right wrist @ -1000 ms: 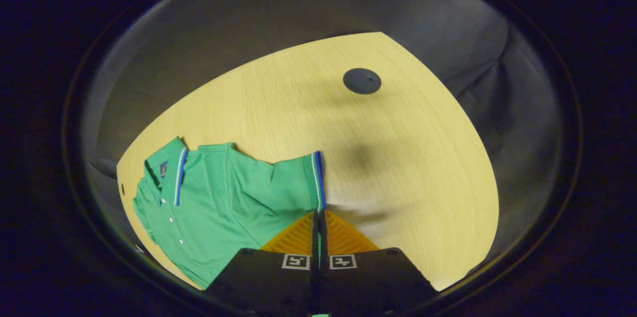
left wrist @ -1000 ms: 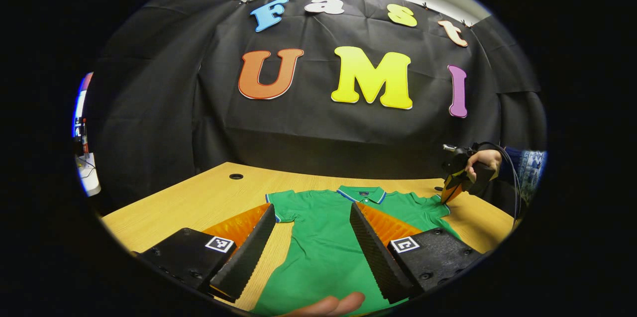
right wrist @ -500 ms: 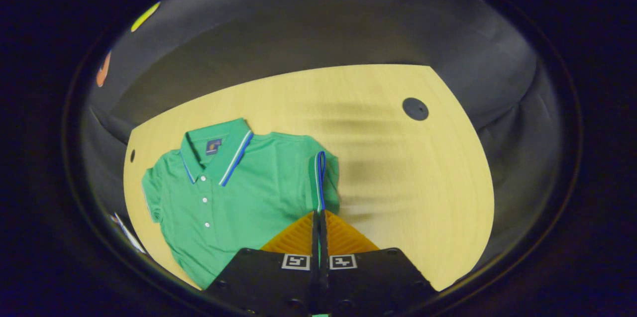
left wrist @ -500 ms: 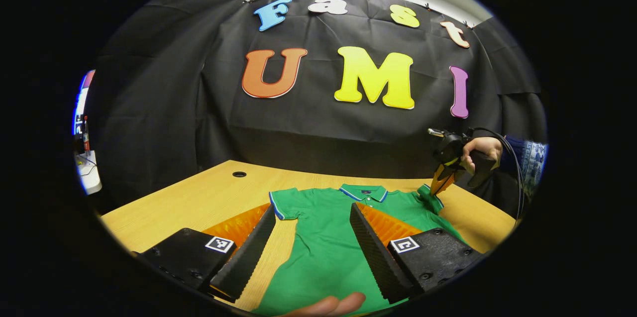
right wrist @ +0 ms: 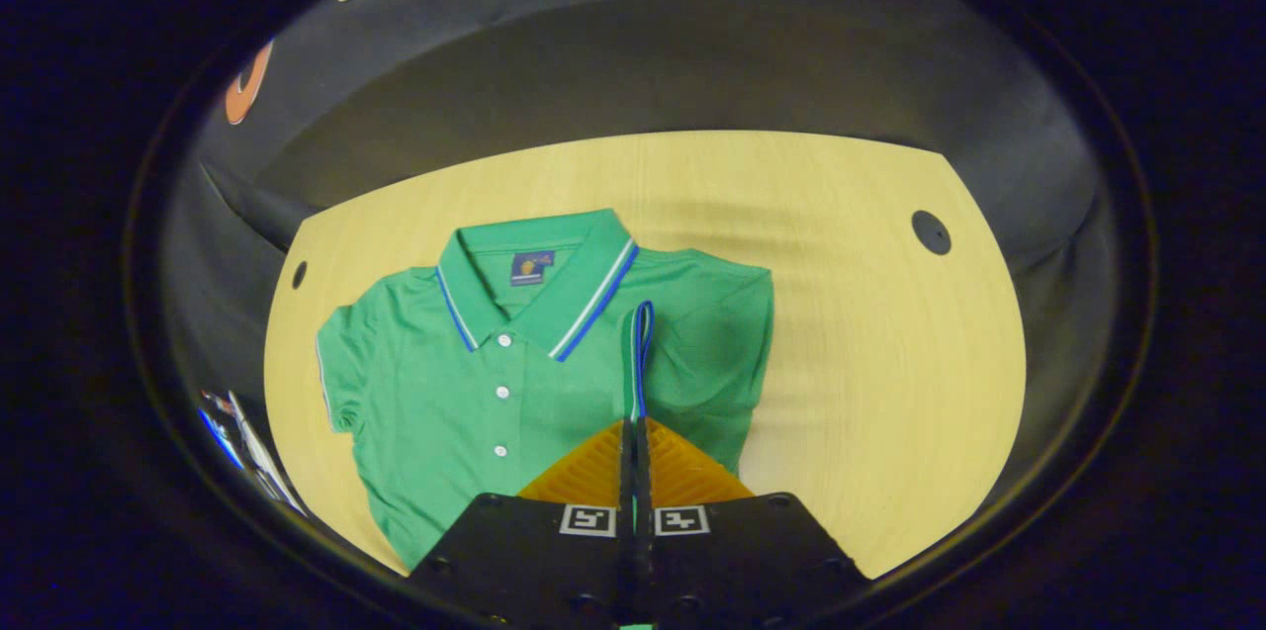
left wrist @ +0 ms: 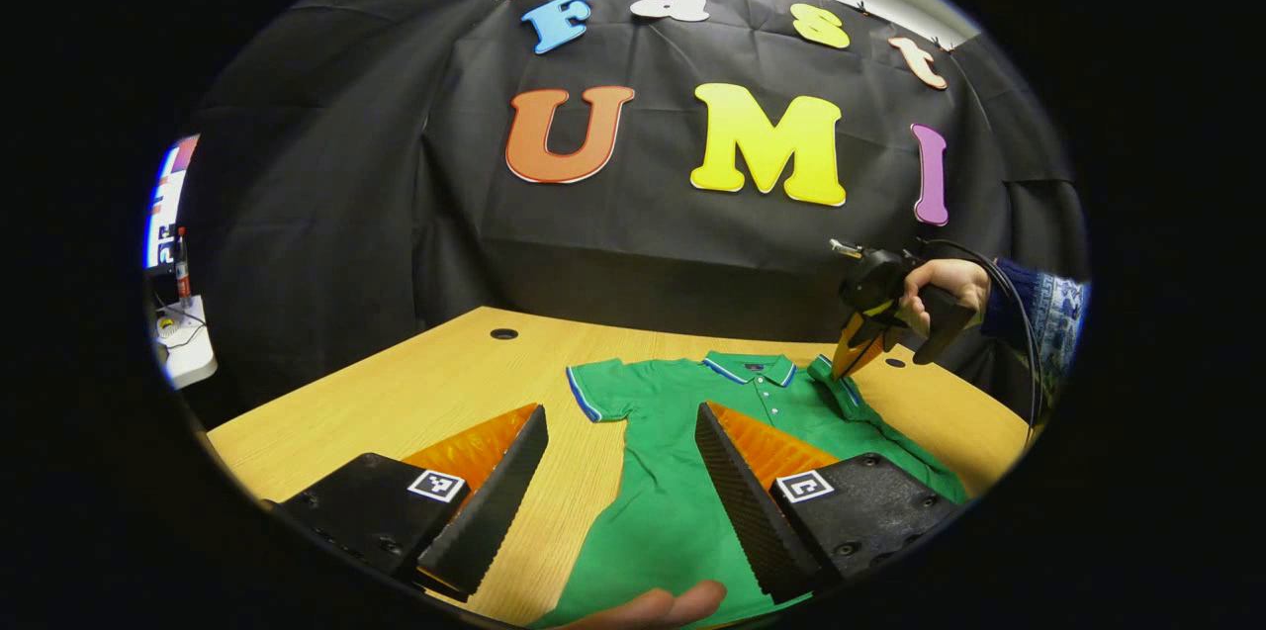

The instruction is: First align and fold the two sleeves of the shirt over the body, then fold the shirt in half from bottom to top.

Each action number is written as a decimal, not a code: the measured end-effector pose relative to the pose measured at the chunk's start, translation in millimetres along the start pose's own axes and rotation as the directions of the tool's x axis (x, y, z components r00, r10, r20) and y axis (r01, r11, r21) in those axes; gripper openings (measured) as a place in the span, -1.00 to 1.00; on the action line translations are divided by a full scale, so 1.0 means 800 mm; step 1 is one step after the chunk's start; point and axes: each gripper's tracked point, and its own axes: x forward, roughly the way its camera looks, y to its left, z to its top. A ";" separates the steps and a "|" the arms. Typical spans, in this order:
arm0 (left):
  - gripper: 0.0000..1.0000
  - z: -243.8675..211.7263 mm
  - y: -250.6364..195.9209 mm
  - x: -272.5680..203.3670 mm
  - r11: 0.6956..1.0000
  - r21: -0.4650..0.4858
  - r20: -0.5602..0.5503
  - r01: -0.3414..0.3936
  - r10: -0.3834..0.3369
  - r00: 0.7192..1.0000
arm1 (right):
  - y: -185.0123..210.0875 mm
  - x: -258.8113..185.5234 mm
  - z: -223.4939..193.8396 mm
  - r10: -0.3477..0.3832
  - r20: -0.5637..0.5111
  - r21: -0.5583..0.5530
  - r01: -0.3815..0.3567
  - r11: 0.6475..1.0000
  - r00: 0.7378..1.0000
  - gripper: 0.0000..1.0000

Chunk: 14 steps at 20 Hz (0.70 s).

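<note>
Right gripper view looks down on a green shirt [right wrist: 465, 393] lying flat on a pale wooden table [right wrist: 851, 363], with its front side up. The collar [right wrist: 539, 289] points toward the far edge of the table, and small white buttons [right wrist: 501, 393] run down the middle. The right gripper [right wrist: 634, 427] is pinched tight on the striped cuff of one sleeve [right wrist: 639, 353] — both fingers press on it, with no gap between them. That sleeve is lifted and held over the chest of the shirt, close beside the collar. The other sleeve [right wrist: 336, 383] lies flat, spread out to the side. A dark round hole [right wrist: 931, 231] sits in the table, well apart from the shirt. A smaller hole [right wrist: 299, 274] sits near the other far corner.

Left gripper view shows the same shirt [left wrist: 682, 452] from low down, near its bottom edge. The left gripper [left wrist: 618, 422] is spread wide and holds nothing — it hangs over the table with the shirt's side edge between its fingers. A fingertip [left wrist: 658, 603] peeks in at the bottom. Farther off, a hand [left wrist: 945, 289] in a patterned sleeve [left wrist: 1043, 309] holds the right gripper [left wrist: 853, 358], tips down on the raised shirt sleeve [left wrist: 836, 383]. The flat shirt sleeve [left wrist: 598, 391] lies on the table [left wrist: 396, 403], just beyond the left gripper.
</note>
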 end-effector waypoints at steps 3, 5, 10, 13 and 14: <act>0.96 -0.004 0.009 -0.001 1.000 -0.004 -0.009 -0.017 0.017 1.000 | 0.024 0.007 -0.007 0.023 -0.019 -0.022 -0.024 0.999 1.000 -1.00; 0.96 -0.003 0.013 -0.001 1.000 -0.002 -0.008 -0.019 0.019 1.000 | 0.033 0.016 -0.011 0.016 -0.027 -0.019 -0.017 1.000 1.000 -1.00; 0.96 -0.007 0.018 -0.002 1.000 0.000 -0.015 -0.026 0.026 1.000 | 0.069 0.019 -0.013 0.118 -0.028 0.024 -0.118 0.993 0.993 -0.96; 0.96 -0.008 0.025 0.003 0.999 0.008 -0.025 -0.037 0.037 0.999 | 0.074 0.011 -0.014 0.124 -0.004 -0.029 -0.124 0.992 0.992 -0.65; 0.95 -0.006 0.027 0.009 0.999 0.010 -0.021 -0.041 0.041 0.999 | 0.073 0.006 -0.012 0.117 0.018 -0.053 -0.116 0.992 0.993 -0.50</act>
